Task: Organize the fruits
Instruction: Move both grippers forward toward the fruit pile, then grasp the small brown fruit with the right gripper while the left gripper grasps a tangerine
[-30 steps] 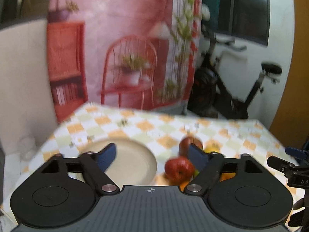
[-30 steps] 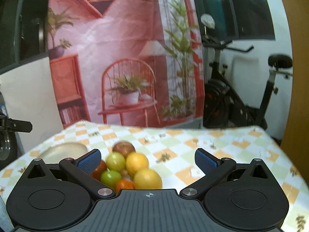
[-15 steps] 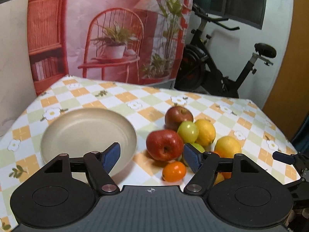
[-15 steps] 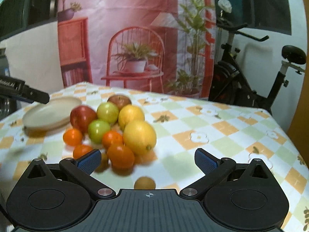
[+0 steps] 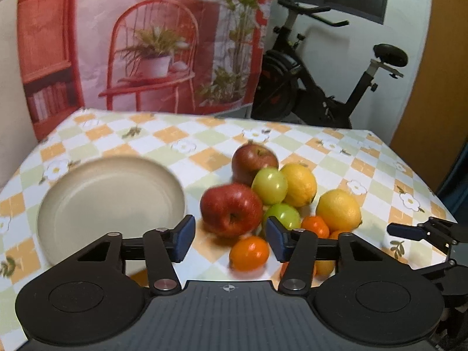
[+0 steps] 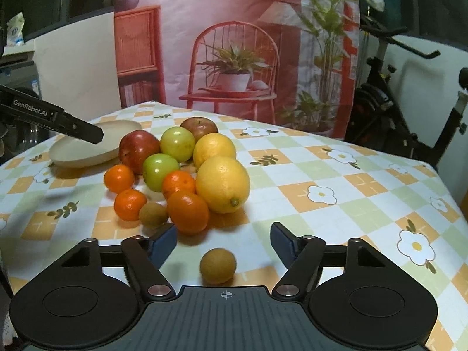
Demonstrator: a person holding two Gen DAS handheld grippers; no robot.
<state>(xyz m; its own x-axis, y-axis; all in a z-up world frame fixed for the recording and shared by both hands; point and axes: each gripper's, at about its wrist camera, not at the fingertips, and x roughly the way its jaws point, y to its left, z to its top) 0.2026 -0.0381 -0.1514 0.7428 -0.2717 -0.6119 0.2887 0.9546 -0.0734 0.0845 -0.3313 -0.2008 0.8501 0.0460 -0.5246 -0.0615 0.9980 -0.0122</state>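
A heap of fruit lies on the checked tablecloth: a red apple (image 5: 231, 209), a darker apple (image 5: 254, 161), green fruits (image 5: 269, 185), lemons (image 5: 339, 210) and small oranges (image 5: 248, 253). A beige plate (image 5: 111, 204) sits empty to its left. My left gripper (image 5: 230, 241) hovers just short of the red apple, its jaws closing with nothing pressed between them. My right gripper (image 6: 223, 241) hangs over a small brown fruit (image 6: 218, 266) beside the large lemon (image 6: 222, 184). Its jaws are closing too and touch nothing.
A second brown fruit (image 6: 152, 215) and an orange (image 6: 187, 212) lie close to my right gripper's left finger. An exercise bike (image 5: 321, 87) stands beyond the table's far edge, and a painted backdrop hangs behind. The left gripper's finger (image 6: 58, 121) reaches over the plate (image 6: 93, 143).
Both grippers have sunk toward the table and tipped down onto the fruit. The jaws of both have narrowed since half a second ago.
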